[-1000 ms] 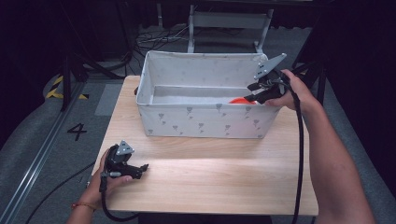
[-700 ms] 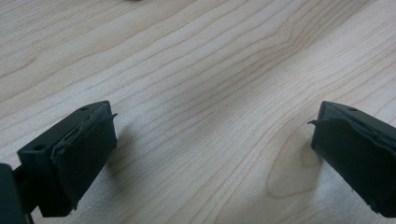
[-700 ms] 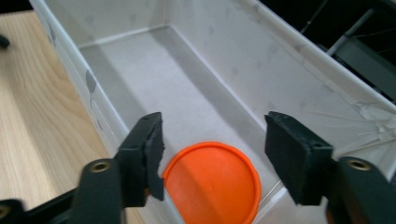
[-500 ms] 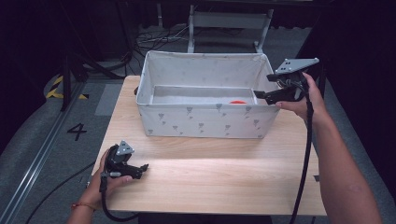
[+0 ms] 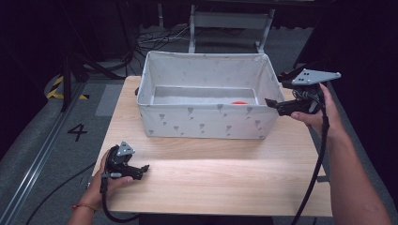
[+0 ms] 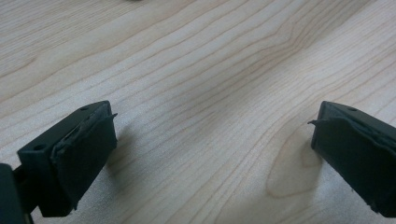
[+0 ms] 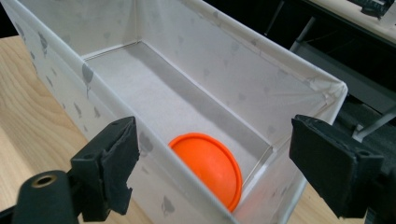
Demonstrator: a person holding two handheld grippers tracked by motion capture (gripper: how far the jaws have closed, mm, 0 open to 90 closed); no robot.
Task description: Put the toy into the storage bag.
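A soft white fabric bin (image 5: 206, 123) sits on a pale wood-grain worktop (image 5: 216, 178), with an orange disc (image 7: 208, 167) inside it.

The bin is rectangular, its cloth walls printed with small grey motifs and slightly slack at the rim. The disc is smooth, round, matte plastic, lying flat on the bin floor in the corner toward 3 o'clock, against the near wall. The right gripper (image 5: 274, 104) is held in the air at 3 o'clock just beside the bin's end wall, its blocky black fingers (image 7: 112, 158) spread wide with nothing between them. The left gripper (image 5: 141, 170) rests low on the worktop at 8 o'clock, well apart from the bin, its rubber-faced fingers (image 6: 79, 154) also wide apart over bare wood.
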